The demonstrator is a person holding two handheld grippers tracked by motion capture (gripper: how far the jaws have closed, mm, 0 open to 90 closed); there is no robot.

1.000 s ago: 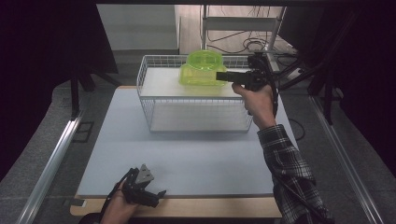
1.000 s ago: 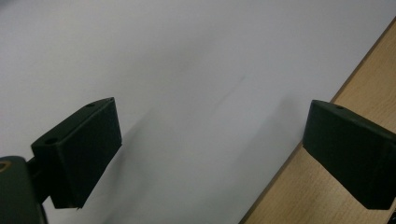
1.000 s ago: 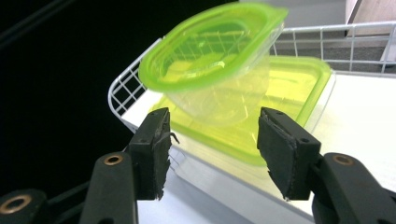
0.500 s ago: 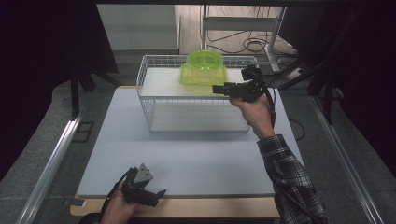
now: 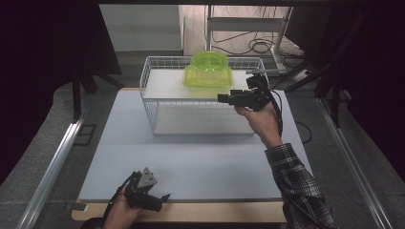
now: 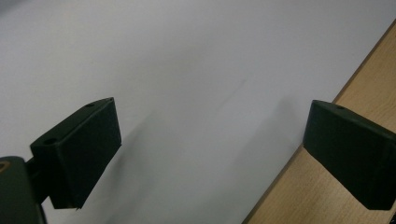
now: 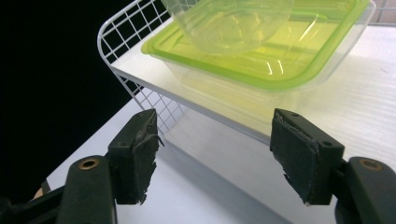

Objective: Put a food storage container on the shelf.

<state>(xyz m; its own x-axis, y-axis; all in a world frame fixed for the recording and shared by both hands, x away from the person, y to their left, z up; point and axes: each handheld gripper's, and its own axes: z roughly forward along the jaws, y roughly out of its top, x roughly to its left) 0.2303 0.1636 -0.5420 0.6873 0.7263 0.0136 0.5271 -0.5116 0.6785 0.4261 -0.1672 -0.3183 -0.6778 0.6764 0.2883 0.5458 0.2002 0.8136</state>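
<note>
A lime-green lidded plastic box (image 5: 207, 76) (image 7: 261, 60) sits on the top shelf of a white wire rack (image 5: 148, 98) (image 7: 126, 32), with a clear round bowl (image 5: 209, 60) (image 7: 229, 23) resting on its lid. My right gripper (image 5: 223, 98) (image 7: 215, 158) hovers at the rack's right front side, open and empty, jaws pointing left at the box from a short distance. My left gripper (image 5: 162, 198) (image 6: 210, 154) rests low at the table's front edge, open, with nothing between its jaws.
A pale mat (image 5: 200, 152) (image 6: 187, 70) covers the wooden table (image 5: 215, 212) (image 6: 364, 93). The rack's lower shelf (image 5: 200, 119) is bare. Cables (image 5: 258, 45) lie on the floor behind, and a metal rail (image 5: 52, 167) runs along the left.
My right gripper has drawn back from the green box toward me and lower, empty. The box and bowl stay on the rack. The left gripper has not moved.
</note>
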